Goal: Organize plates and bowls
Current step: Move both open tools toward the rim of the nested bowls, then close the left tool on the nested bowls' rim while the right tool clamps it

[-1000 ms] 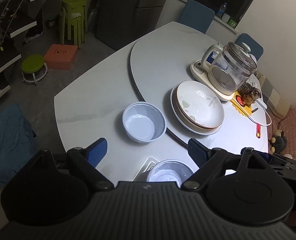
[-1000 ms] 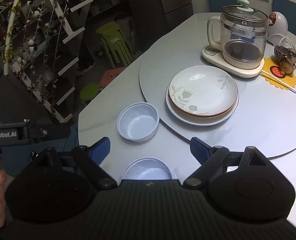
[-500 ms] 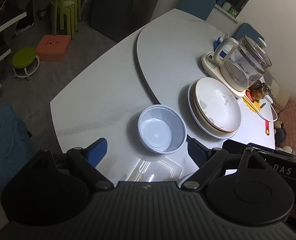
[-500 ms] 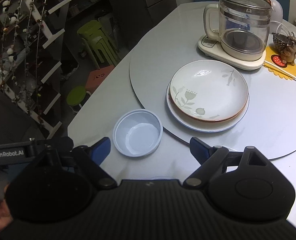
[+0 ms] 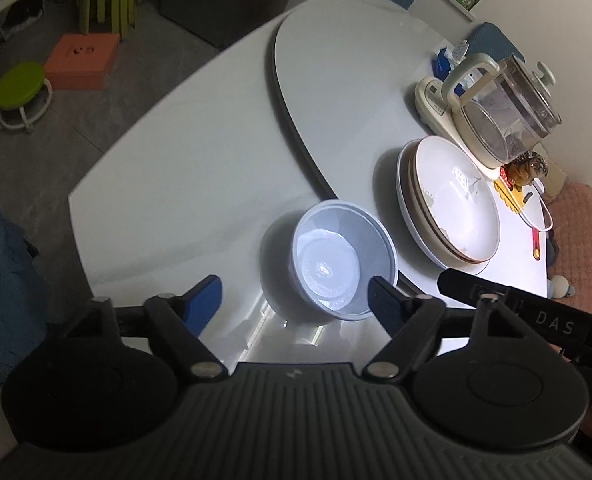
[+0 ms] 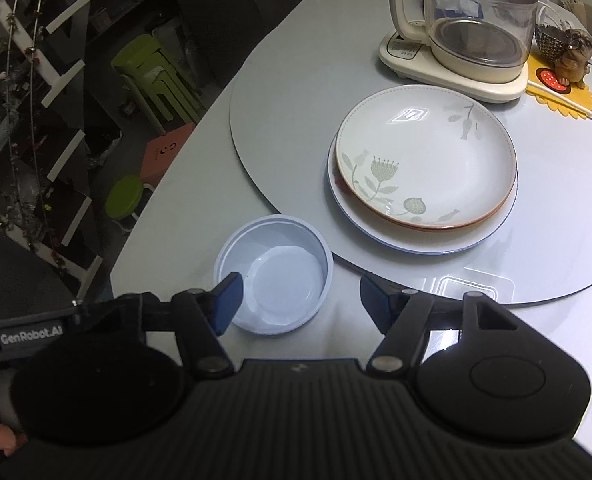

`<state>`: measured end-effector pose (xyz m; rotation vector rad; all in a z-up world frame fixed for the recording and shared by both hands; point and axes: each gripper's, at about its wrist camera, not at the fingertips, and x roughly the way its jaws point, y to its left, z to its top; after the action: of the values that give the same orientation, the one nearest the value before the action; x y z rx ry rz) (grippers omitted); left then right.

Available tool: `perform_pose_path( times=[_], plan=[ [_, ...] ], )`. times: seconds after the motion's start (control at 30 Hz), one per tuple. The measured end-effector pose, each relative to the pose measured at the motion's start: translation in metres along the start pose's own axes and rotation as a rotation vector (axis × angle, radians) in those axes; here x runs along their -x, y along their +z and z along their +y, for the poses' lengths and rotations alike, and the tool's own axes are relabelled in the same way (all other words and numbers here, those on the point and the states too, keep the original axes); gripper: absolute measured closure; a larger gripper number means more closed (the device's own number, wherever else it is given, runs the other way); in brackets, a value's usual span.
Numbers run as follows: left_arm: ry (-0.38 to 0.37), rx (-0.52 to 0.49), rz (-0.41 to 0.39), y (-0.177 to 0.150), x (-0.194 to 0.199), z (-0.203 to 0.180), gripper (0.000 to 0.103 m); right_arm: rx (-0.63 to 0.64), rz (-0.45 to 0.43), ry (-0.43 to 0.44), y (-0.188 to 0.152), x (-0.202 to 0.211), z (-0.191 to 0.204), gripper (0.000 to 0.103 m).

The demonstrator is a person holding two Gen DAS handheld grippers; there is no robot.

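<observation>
Two plates [image 6: 424,160] already sit stacked right of centre on the turntable, while the pale bowl [image 6: 274,276] waits low in frame between both spread, empty tools, left gripper [image 5: 294,300] and right gripper [image 6: 300,300], so bowls seem left.

— What sort of place is this?
— A home dining area: a pale round dining table [image 6: 200,184] carrying a grey turntable [image 6: 292,92].
— What else shows it?
— On the turntable, a glass electric kettle [image 6: 476,20]; beyond the table, stacked green plastic stools [image 6: 156,76].
</observation>
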<state>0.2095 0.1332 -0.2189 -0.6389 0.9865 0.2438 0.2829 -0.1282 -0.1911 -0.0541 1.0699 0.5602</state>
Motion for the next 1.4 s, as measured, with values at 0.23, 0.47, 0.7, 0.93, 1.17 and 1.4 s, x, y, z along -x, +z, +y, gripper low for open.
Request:
perform_pose_path(
  times=[0.23, 0.47, 0.7, 0.93, 1.17, 1.4],
  plan=[
    [-0.022, -0.032, 0.086, 0.012, -0.041, 0.012, 0.040, -0.061, 0.052, -0.038, 0.002, -0.026, 0.002, 0.051],
    [-0.070, -0.082, 0.120, 0.025, -0.074, 0.013, 0.058, -0.141, 0.057, -0.081, 0.002, -0.050, -0.005, 0.062],
    [-0.078, -0.191, 0.147, 0.042, -0.099, 0.006, 0.077, -0.185, 0.060, -0.110, -0.001, -0.071, -0.008, 0.066],
    [-0.094, -0.248, 0.146, 0.056, -0.114, 0.001, 0.082, -0.212, 0.073, -0.111, -0.001, -0.087, -0.008, 0.074],
    [-0.142, -0.235, 0.169, 0.058, -0.119, 0.006, 0.082, -0.271, 0.098, -0.080, 0.000, -0.098, -0.013, 0.084],
    [-0.167, -0.182, 0.171, 0.056, -0.101, 0.003, 0.082, -0.261, 0.105, -0.079, 0.003, -0.079, -0.011, 0.086]
  ],
)
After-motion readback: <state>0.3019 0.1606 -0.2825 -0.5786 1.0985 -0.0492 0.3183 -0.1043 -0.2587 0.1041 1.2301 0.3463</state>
